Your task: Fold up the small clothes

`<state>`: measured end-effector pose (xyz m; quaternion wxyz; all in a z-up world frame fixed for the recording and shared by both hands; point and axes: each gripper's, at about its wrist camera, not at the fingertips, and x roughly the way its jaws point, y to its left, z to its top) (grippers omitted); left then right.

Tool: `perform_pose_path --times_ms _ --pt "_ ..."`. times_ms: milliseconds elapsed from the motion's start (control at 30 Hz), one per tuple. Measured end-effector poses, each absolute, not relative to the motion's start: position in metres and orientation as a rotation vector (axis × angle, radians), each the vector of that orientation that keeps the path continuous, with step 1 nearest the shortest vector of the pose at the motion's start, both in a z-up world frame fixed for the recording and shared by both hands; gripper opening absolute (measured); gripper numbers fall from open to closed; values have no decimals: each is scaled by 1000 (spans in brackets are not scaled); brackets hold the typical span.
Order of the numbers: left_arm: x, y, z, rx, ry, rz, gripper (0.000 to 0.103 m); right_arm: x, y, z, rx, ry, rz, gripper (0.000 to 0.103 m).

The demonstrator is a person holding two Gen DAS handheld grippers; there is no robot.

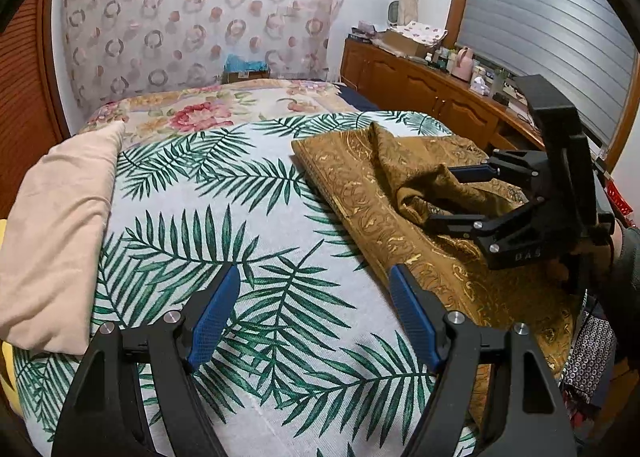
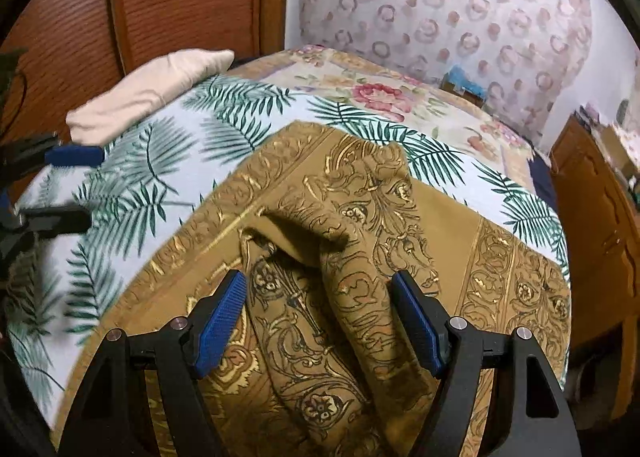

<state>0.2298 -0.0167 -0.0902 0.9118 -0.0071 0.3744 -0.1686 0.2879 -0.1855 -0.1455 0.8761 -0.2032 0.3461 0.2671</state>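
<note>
A gold-patterned cloth point(image 2: 360, 241) is spread at the bed's point(image 1: 280, 241) right side, its bunched fold running toward the frame's top. The right gripper point(image 2: 318, 317) is held wide astride that fold; the left gripper point(image 1: 314, 315) is held wide over bare sheet.

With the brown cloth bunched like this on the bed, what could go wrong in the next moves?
1. The right gripper is open around a raised ridge of the brown cloth; closing here may pinch several layers, so the fold comes out crooked.
2. The left gripper is open over the leaf sheet, beside the cloth's edge; it might catch the sheet too.
3. The cloth's near side seems to hang over the bed edge and may slide.
</note>
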Motion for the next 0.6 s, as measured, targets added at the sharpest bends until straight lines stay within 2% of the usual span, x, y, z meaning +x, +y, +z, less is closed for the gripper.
perform_pose_path --times_ms 33,100,133,167,200,300,600 --pt "230 -17 -91 -13 774 -348 77 287 -185 -146 -438 712 555 68" --pt "230 -19 -91 -11 776 -351 77 287 -184 -145 -459 711 556 37" --pt "229 -19 -91 -12 776 -352 77 288 -185 -144 -470 712 553 29" --pt "229 -20 -90 -13 775 -354 77 286 -186 -144 -483 710 547 13" --pt "228 -21 -90 -14 774 -357 77 286 -188 -141 -494 701 534 8" --pt "226 -22 -89 -13 773 -363 77 276 -203 -130 -452 670 530 4" --pt "221 -35 -86 -3 767 -392 77 296 -284 -85 -256 631 380 3"
